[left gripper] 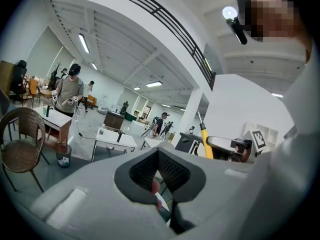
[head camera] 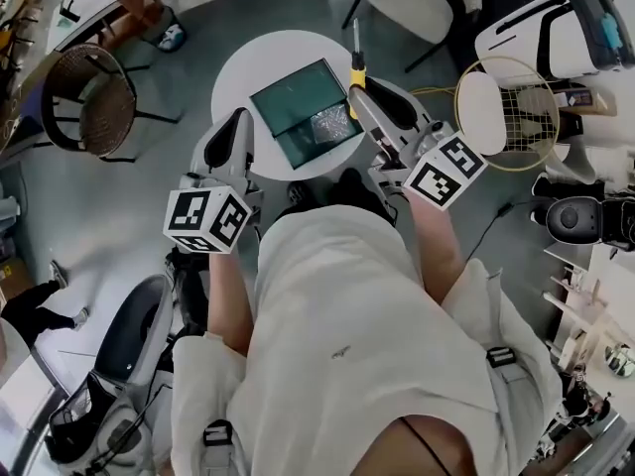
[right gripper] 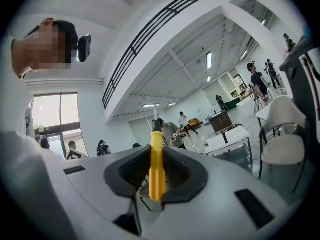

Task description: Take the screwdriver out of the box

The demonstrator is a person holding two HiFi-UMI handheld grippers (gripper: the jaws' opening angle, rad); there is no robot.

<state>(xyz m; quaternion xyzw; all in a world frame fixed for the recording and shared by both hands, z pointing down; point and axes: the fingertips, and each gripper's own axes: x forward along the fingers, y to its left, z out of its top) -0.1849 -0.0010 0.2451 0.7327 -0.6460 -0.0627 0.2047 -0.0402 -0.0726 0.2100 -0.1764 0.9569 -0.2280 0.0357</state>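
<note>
On the round white table lies the open dark green box, with crinkled clear plastic in its lower half. My right gripper is raised over the box's right edge and shut on a yellow-handled screwdriver. In the right gripper view the yellow handle stands upright between the dark pads, its metal shaft pointing up. My left gripper hovers at the table's left edge, shut with nothing in it; its pads meet in the left gripper view, where the screwdriver shows at the right.
A wicker chair stands left of the table, and a white chair behind it. A badminton racket lies at the right beside white cases. The person's legs and white clothing fill the lower middle. Several people and tables show far off in both gripper views.
</note>
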